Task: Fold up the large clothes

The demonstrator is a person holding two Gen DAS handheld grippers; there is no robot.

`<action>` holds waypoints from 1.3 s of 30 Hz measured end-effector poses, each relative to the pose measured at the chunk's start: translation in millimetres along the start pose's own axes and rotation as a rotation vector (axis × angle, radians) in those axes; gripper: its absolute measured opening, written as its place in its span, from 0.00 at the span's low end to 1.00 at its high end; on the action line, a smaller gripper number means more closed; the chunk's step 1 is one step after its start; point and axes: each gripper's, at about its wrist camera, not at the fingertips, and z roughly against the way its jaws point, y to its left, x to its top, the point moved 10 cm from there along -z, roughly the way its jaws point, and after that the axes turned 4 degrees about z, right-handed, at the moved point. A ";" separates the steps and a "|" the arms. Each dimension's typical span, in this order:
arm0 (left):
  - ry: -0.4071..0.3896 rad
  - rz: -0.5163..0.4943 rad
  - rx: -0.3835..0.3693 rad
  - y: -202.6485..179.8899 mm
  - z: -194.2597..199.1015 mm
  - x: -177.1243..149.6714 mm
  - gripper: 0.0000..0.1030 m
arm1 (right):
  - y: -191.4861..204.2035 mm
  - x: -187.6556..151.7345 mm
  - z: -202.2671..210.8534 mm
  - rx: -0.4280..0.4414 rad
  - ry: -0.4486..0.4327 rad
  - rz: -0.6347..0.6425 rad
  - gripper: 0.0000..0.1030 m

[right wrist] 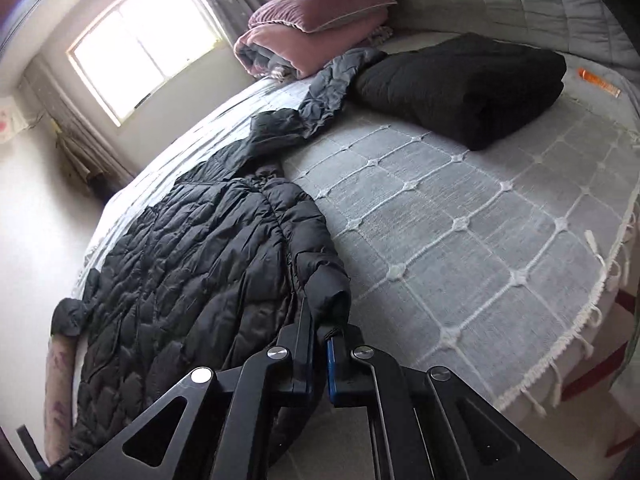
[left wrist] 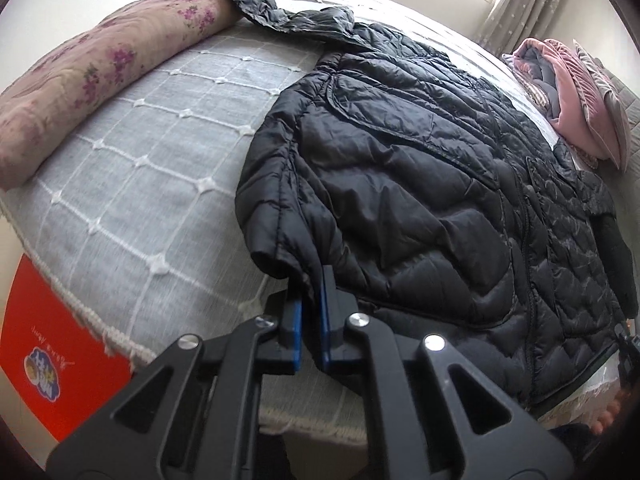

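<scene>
Cuffs are what you hold: your left gripper (left wrist: 309, 280) pinches one sleeve end of the black puffer jacket (left wrist: 420, 184), your right gripper (right wrist: 320, 326) the other, giving you both sleeves to fold inward. The jacket lies spread on the grey bedspread (right wrist: 460, 208), probably for a flat folding surface.

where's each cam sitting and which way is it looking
Left wrist: on the left hand-held gripper, angled down over the black puffer jacket; its jaws pinch a sleeve cuff.
Right wrist: on the right hand-held gripper, angled down toward the window; jaws pinch the other cuff.
Shared: the jacket, grey bedspread, pink bedding.
</scene>
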 end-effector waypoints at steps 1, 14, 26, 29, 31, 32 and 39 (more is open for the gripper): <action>0.008 0.018 -0.007 2.3 0.4 2.3 0.10 | -1.2 -0.7 -0.7 -0.006 0.005 -0.002 0.04; -0.091 0.124 -0.066 14.1 38.3 45.4 0.47 | -23.6 58.7 -28.5 0.051 -0.048 -0.236 0.11; -0.009 -0.045 -0.153 -88.2 9.1 70.7 0.65 | 29.6 119.9 -87.5 0.206 0.020 -0.184 0.15; 0.012 -0.071 -0.191 -123.7 0.7 89.8 0.68 | 48.3 137.2 -123.3 0.237 0.075 -0.145 0.20; 0.029 -0.072 -0.231 -149.0 -7.1 108.1 0.72 | 68.5 150.2 -152.4 0.269 0.125 -0.087 0.33; 0.034 -0.065 -0.238 -155.9 -10.6 115.4 0.72 | 78.4 156.0 -168.0 0.274 0.156 -0.064 0.40; 0.242 -0.191 -0.390 -277.8 -71.0 107.0 0.77 | 108.0 159.3 -188.6 0.251 0.112 -0.141 0.75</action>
